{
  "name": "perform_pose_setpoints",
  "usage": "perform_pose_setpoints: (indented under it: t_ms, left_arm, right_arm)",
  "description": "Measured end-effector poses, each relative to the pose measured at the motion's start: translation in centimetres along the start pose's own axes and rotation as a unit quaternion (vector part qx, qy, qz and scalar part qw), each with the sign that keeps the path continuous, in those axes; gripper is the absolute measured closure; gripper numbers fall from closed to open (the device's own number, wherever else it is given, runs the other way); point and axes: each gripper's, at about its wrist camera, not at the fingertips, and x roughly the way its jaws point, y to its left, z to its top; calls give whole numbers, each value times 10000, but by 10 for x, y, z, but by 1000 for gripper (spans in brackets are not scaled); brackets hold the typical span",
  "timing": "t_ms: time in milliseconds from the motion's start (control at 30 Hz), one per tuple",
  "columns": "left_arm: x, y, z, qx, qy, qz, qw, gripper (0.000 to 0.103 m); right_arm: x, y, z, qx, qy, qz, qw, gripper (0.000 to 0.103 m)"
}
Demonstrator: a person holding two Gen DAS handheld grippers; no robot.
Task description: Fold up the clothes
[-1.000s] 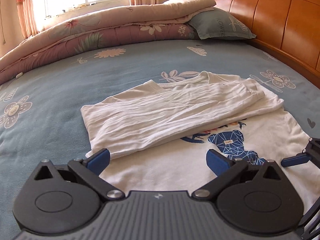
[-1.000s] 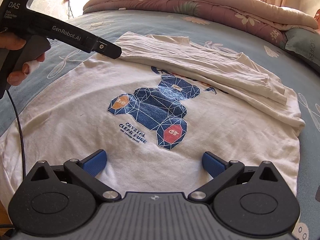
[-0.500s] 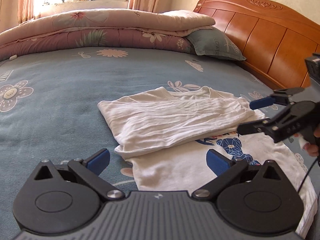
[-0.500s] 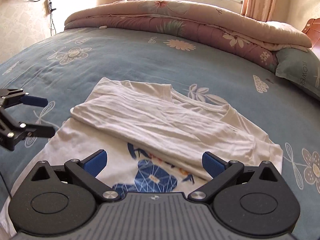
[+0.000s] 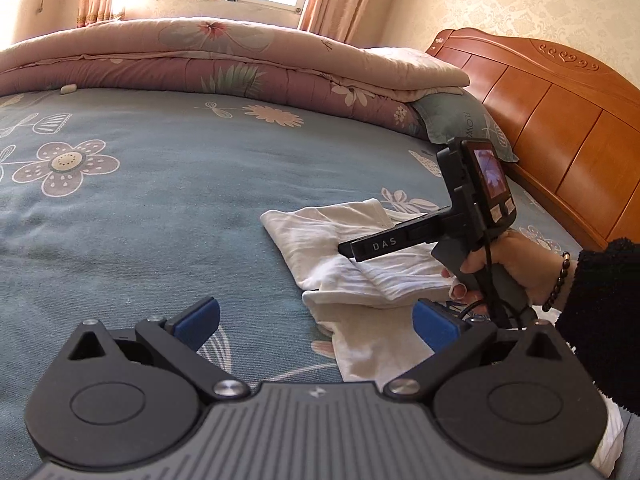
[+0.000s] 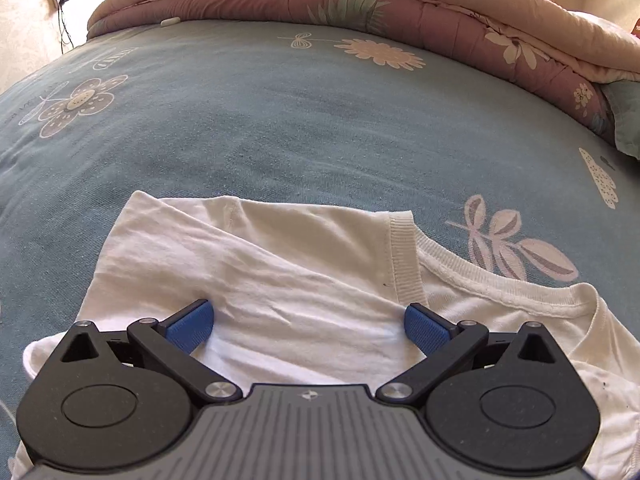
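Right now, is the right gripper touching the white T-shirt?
Cannot tell. The right wrist view shows the right gripper open, pads low over the white T-shirt, but shows neither contact nor gap.

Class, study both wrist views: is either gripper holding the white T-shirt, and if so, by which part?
Nothing is held. The left gripper is open above the bed. The right gripper is open too, its pads apart over the folded-over part of the white T-shirt near the collar, not closed on cloth.

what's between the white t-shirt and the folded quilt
Only bare blue floral bedsheet separates the white t-shirt from the folded quilt, shown in the right wrist view.
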Motion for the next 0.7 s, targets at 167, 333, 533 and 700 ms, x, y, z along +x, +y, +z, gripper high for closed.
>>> perform_pose_setpoints:
  t_ms: [167,333,533,700]
  left_arm:
    - [-6,6,0,-154,-78,26,9998,1]
    - [-11,7,2,-165,-175,-29,9997,1]
    - [-21,14,5,-293,-291,-36,9991,1]
    - [-29,24,8,-550,-395,-195,9975,1]
  right_arm:
    - [-25,-5,9,244,-401,266,9985,0]
    - [-15,31,-9,-268,-151,387,9988,0]
    - [-34,41,-15,-340,-502,594,9964,0]
    - [-42,54,4,-425,-741,1519,9847,0]
